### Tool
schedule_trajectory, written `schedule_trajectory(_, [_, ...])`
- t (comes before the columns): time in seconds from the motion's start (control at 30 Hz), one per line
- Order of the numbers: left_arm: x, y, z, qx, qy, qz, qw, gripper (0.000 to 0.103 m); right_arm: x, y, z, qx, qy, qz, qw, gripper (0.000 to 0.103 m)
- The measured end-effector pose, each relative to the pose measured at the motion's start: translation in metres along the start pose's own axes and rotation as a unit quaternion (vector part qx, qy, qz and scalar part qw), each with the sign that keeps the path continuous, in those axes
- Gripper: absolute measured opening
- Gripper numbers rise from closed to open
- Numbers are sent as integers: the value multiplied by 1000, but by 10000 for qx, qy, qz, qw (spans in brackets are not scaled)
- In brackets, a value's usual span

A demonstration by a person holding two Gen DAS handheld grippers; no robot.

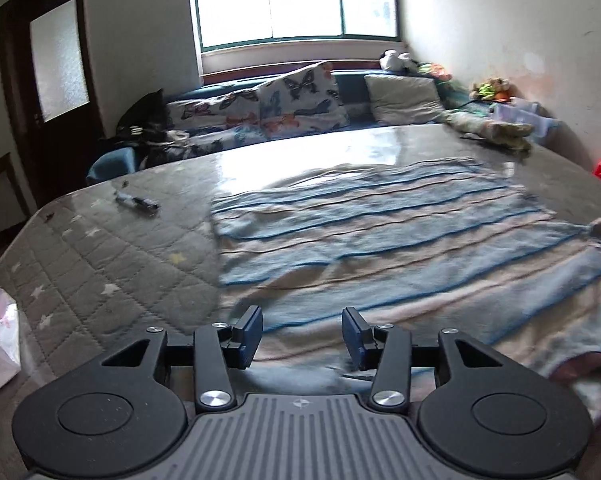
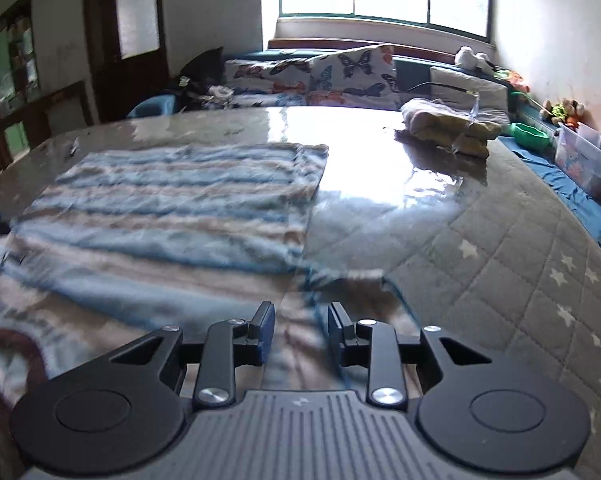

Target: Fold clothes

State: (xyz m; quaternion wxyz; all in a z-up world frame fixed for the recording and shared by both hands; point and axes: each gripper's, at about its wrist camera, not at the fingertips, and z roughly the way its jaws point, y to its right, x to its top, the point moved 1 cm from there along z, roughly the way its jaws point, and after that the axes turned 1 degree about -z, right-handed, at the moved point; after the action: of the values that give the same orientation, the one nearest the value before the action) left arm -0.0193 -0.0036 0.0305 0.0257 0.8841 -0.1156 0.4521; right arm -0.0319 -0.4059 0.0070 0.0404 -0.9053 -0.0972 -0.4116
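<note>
Left hand-held gripper (image 1: 302,336) open above striped cloth (image 1: 380,232).

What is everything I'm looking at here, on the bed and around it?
Striped blue and beige towel: one, spread flat on the quilt.
Grey star-print quilted cover: one, over the surface.
Butterfly-print pillows: two at least, white with colours, at the far end.
Plain pale cushion: one, beside them.
Folded yellowish clothes: one pile, far right.
Small dark object: one, far left on quilt.
Window: one, bright, behind.
Dark door: one, left.
Left gripper: black, open, above the towel.
Right gripper: black, open, above the towel's near edge.
</note>
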Motion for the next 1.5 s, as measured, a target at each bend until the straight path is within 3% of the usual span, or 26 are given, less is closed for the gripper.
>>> schedule_trajectory(0.1, [-1, 20, -9, -286, 69, 32, 9996, 50, -12, -7, -13, -20, -38, -298, 9995, 38])
schedule_trajectory(0.27, [-1, 55, -18, -655, 184, 194, 9975, 57, -31, -14, -32, -50, -16, -583, 9983, 42])
schedule_trajectory(0.5, [2, 95, -23, -1017, 238, 415, 9937, 67, -49, -12, -50, -65, 90, -395, 9992, 43])
schedule_trajectory(0.63, [4, 124, -26, -1325, 269, 659, 9886, 68, -56, -18, -61, -145, 185, -557, 9982, 43])
schedule_trajectory(0.87, [-7, 178, -19, -1722, 208, 1298, 9763, 68, -57, -32, -63, 179, 324, -597, 9975, 43])
schedule_trajectory(1.03, [-23, 198, -14, -1746, 130, 1754, 9688, 68, -63, -32, -66, 174, 276, -671, 9972, 44])
schedule_trajectory(1.17, [-31, 203, -7, -1683, 112, 1885, 9675, 68, -63, -15, -73, 126, 364, -263, 9989, 44])
schedule_trajectory(1.5, [-21, 195, -14, -1638, 239, 1687, 9717, 70, -66, 54, -67, -785, 353, 1074, 9905, 44])
